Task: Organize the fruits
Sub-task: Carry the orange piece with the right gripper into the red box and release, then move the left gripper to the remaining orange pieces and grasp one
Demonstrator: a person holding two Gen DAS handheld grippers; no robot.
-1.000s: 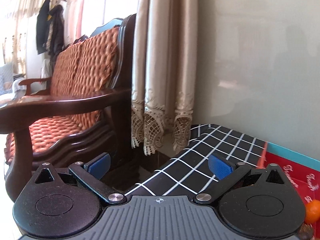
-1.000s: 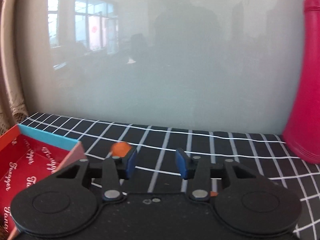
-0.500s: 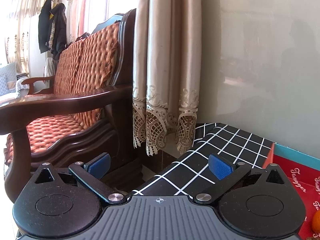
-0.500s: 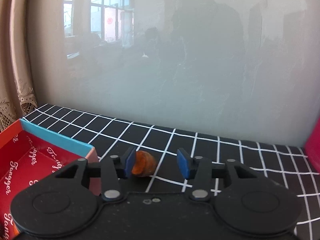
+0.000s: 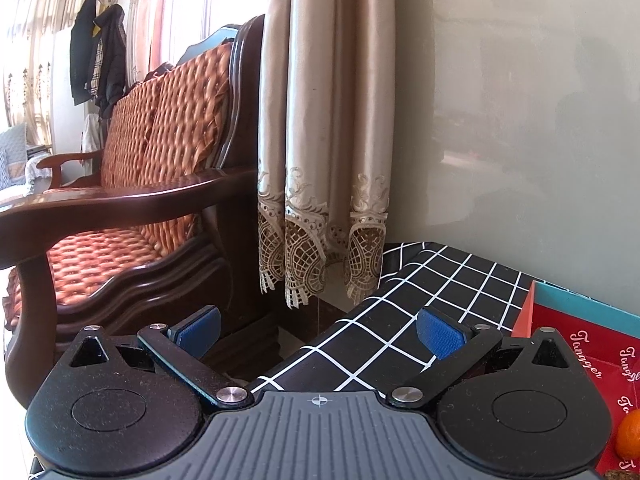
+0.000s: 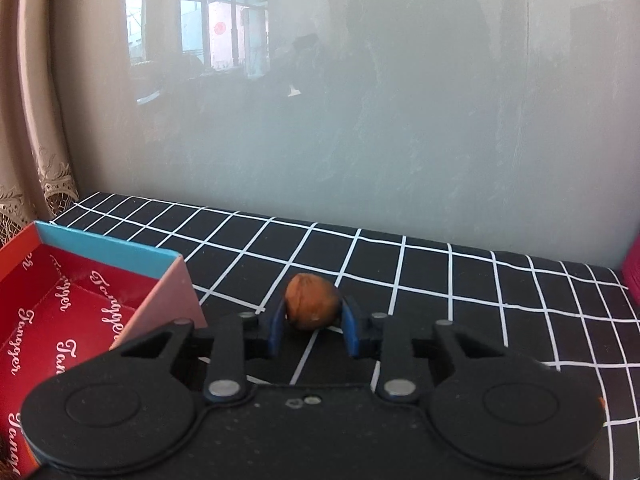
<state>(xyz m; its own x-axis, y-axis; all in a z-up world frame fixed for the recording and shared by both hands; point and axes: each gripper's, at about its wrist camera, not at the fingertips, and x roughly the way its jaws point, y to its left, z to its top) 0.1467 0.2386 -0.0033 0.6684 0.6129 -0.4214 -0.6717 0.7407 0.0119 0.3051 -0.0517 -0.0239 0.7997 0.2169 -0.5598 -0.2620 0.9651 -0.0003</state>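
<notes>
In the right wrist view my right gripper (image 6: 313,326) has its blue pads against both sides of a small brown walnut-like fruit (image 6: 312,307), just above the black grid tablecloth (image 6: 440,288). The red box (image 6: 60,320) with a blue rim lies to its left. In the left wrist view my left gripper (image 5: 320,330) is open and empty, over the table's left edge. The red box (image 5: 580,344) lies at right with an orange fruit (image 5: 628,434) in it.
A glossy grey wall (image 6: 360,120) backs the table. A beige lace curtain (image 5: 324,140) hangs at the table's left corner. A wooden bench with an orange cushion (image 5: 132,200) stands to the left. A red object (image 6: 632,264) sits at the far right.
My right gripper has closed its pads onto the brown fruit, which now sits centred between them. The left gripper has shifted slightly, still open.
</notes>
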